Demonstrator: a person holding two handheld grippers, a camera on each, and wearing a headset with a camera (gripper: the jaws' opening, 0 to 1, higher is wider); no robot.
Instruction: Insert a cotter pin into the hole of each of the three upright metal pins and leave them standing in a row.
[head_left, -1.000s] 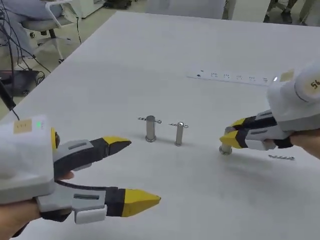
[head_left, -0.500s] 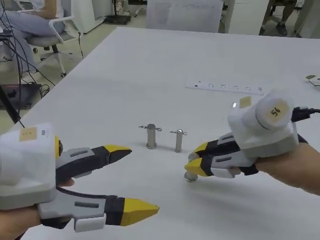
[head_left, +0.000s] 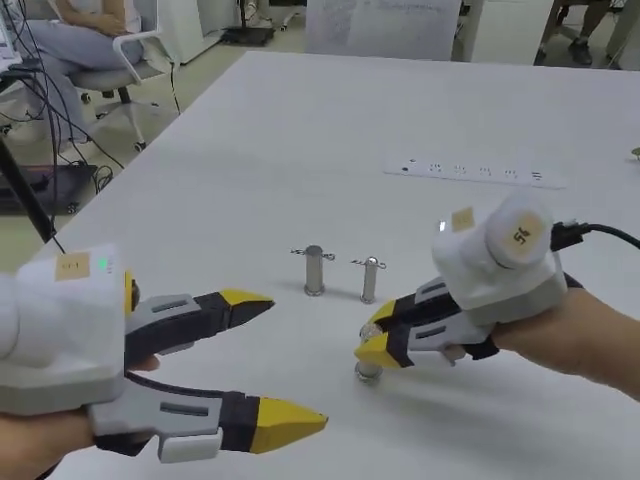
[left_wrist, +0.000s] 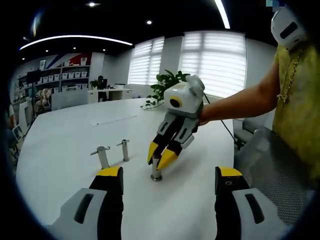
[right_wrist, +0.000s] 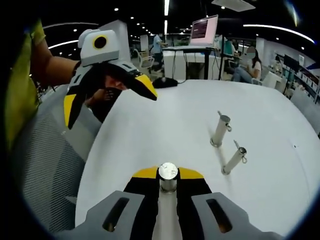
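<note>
A round label on the right gripper (head_left: 372, 340) bears a mark beginning with 5, the rest unreadable. The gripper is clamped on the third pin (head_left: 368, 372), which stands with its long axis vertical and its foot at the table (head_left: 300, 150), near the first pin (head_left: 314, 270) and second pin (head_left: 369, 280). Both of those are upright, each with a cotter pin (head_left: 300, 252) lying crosswise through its top. The left gripper view shows the third pin's shaft and foot below the yellow tips, and the right gripper view shows its round head between the jaws. The left gripper (head_left: 290, 360) holds nothing, its jaws wide apart, and a power strip (head_left: 470, 172) lies well behind.
</note>
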